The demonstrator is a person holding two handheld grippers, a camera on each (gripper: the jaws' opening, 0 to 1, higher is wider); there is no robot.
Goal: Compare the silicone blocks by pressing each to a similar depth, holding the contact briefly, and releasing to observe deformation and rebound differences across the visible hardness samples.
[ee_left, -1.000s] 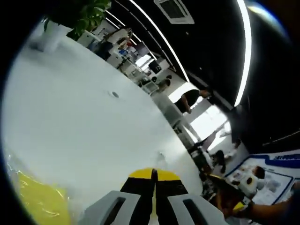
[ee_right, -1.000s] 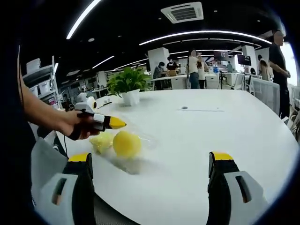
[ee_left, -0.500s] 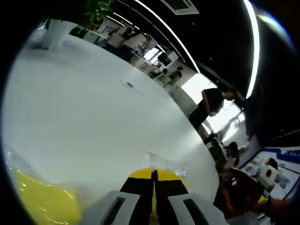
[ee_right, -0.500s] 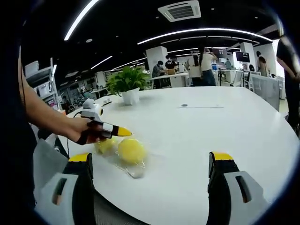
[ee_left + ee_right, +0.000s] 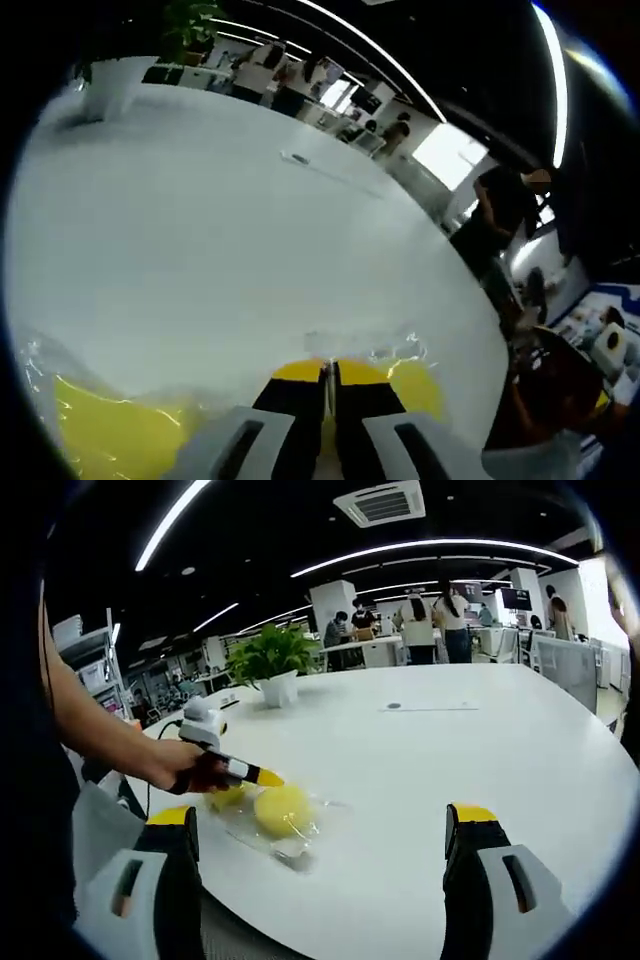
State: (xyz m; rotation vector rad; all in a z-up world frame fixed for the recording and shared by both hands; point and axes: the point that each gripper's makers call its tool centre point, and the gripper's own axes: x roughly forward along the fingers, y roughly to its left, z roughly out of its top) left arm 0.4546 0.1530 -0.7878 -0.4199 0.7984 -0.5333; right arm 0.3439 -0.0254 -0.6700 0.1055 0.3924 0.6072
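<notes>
On the white surface (image 5: 470, 750), the left gripper (image 5: 262, 776) with clenched fingers presses a round yellow block (image 5: 282, 809) in clear wrap, its tip pointing right; the right gripper (image 5: 320, 825) gapes.

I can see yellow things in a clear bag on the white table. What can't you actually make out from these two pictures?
- Right gripper view: the round yellow silicone ball shows through the crinkled clear plastic bag; whether the left claw touches it is unclear.
- Right gripper view: a second yellow piece sits half behind the person's hand.
- Left gripper view: the yellow pieces are blurred and cut by the bottom edge.
- Both views: hardness markings, if any, are unreadable.
</notes>
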